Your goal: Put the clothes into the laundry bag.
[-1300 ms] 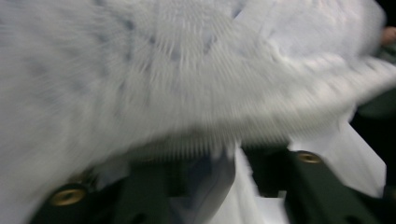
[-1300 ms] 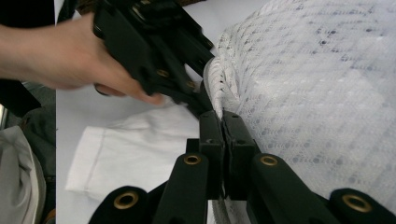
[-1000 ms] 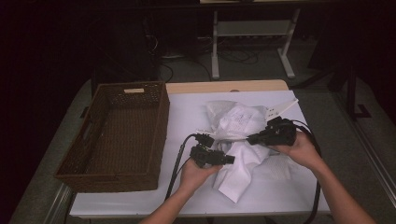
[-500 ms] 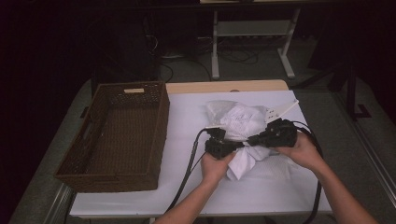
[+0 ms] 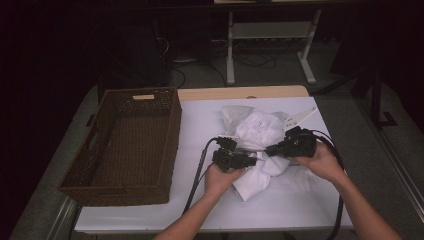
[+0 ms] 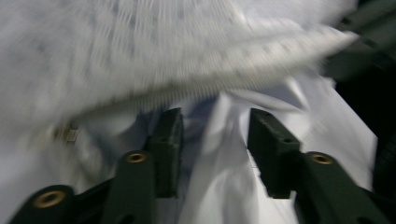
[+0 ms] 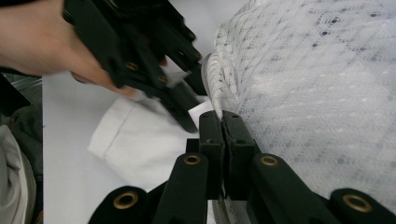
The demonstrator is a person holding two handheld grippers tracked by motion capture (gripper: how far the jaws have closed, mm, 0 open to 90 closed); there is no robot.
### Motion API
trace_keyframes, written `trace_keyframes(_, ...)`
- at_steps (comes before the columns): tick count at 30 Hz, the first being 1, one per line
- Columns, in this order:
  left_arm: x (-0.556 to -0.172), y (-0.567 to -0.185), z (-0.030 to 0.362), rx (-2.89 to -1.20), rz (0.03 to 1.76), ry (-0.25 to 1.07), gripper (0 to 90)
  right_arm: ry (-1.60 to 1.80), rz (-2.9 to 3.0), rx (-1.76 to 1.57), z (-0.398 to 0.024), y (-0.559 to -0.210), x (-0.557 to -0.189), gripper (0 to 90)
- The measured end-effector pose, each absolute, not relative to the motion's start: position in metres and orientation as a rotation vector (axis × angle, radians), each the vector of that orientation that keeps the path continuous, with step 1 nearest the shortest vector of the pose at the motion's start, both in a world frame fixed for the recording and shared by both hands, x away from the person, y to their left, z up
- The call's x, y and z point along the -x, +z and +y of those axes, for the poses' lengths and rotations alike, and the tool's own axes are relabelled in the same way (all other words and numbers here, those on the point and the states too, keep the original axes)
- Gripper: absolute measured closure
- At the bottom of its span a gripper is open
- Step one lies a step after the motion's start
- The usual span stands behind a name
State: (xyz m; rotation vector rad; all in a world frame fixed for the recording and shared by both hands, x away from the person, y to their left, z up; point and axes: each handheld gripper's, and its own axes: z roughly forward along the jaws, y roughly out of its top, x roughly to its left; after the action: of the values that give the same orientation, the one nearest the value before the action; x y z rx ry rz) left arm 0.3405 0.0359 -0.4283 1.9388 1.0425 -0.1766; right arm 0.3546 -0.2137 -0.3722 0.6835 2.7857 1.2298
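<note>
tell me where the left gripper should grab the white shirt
Probably the ribbed edge band of the white shirt, beside the spot where the right gripper already pinches it. That firm rim lies just ahead of the left gripper, whose jaws have just opened, so come straight forward.

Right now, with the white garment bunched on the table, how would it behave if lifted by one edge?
Probably floppy: the white garment lies crumpled in soft folds, so it would likely sag and drape. It looks light, being thin perforated mesh in the right gripper view. The right tongs, shut on its ribbed hem, suggest it pinches easily, though unheld parts would trail.
</note>
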Motion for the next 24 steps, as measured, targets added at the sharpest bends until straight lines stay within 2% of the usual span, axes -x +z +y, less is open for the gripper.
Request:
trace_keyframes(4, -0.329, -0.423, 0.051, -1.988, 1.030, -0.191, 39.7, 1.232, 2.785, -0.694, -0.213, -0.373, -0.355, 87.1)
trace_keyframes(7, -0.321, -0.428, 0.058, -2.023, 1.034, -0.258, 34.5, 1.230, 2.786, -0.694, -0.213, -0.373, -0.356, 87.1)
trace_keyframes(11, -0.314, -0.441, 0.052, -2.069, 1.038, -0.377, 35.5, 1.235, 2.787, -0.696, -0.212, -0.373, -0.357, 87.1)
trace_keyframes(14, -0.315, -0.449, 0.036, -2.109, 1.020, -0.351, 48.0, 1.235, 2.790, -0.691, -0.209, -0.374, -0.357, 87.0)
trace_keyframes(17, -0.326, -0.453, 0.019, -2.131, 0.975, -0.361, 73.0, 1.223, 2.794, -0.674, -0.207, -0.373, -0.355, 87.0)
trace_keyframes(19, -0.332, -0.454, 0.015, -2.049, 0.966, -0.396, 86.4, 1.221, 2.794, -0.664, -0.207, -0.372, -0.354, 87.0)
trace_keyframes(24, -0.343, -0.441, 0.007, -1.828, 0.985, -0.295, 88.6, 1.261, 2.795, -0.660, -0.212, -0.368, -0.350, 87.1)
